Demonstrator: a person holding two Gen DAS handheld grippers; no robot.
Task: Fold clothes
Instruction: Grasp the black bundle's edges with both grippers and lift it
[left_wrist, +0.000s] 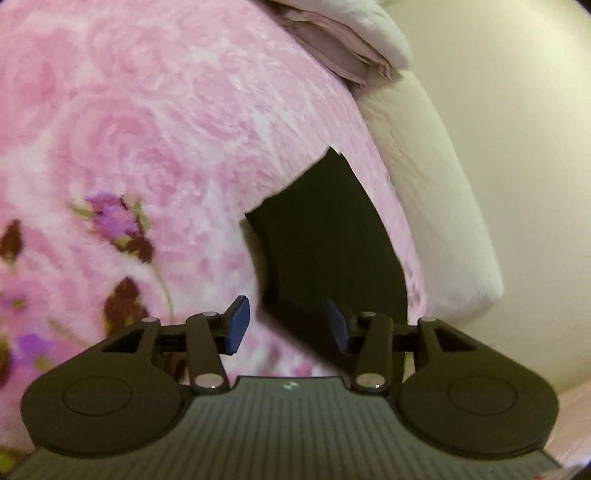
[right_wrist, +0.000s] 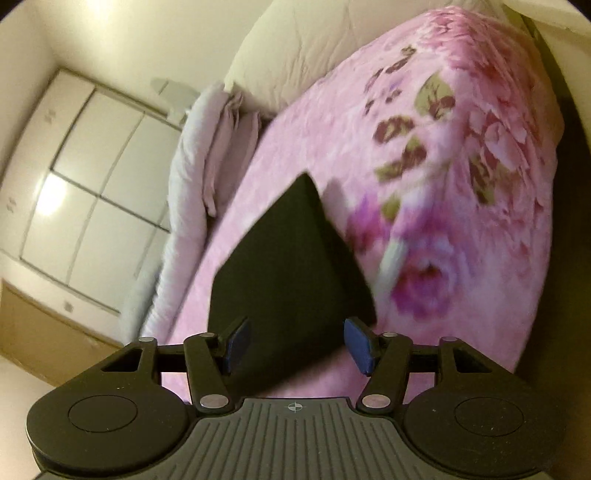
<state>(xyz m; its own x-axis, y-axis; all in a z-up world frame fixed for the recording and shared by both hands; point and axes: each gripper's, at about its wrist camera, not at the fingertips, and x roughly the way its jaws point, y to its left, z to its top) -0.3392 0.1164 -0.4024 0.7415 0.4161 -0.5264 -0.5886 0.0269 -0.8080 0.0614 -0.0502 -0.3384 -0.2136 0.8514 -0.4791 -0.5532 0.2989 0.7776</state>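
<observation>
A black garment (left_wrist: 328, 236) lies flat on a pink flowered blanket (left_wrist: 147, 147), folded into a compact shape with straight edges. My left gripper (left_wrist: 288, 325) hovers open at its near end, blue pads (left_wrist: 238, 325) spread apart and nothing between them. In the right wrist view the same black garment (right_wrist: 291, 266) shows as a dark wedge on the blanket (right_wrist: 461, 221). My right gripper (right_wrist: 299, 345) is open just over its near edge, the cloth lying below and between the blue pads (right_wrist: 360, 345).
A cream padded headboard (left_wrist: 436, 192) borders the bed, with pale pillows and folded bedding (left_wrist: 351, 48) at its corner. White wardrobe doors (right_wrist: 85, 177) and a bright light reflection fill the left of the right wrist view. A dark gap runs past the bed's right edge (right_wrist: 569, 110).
</observation>
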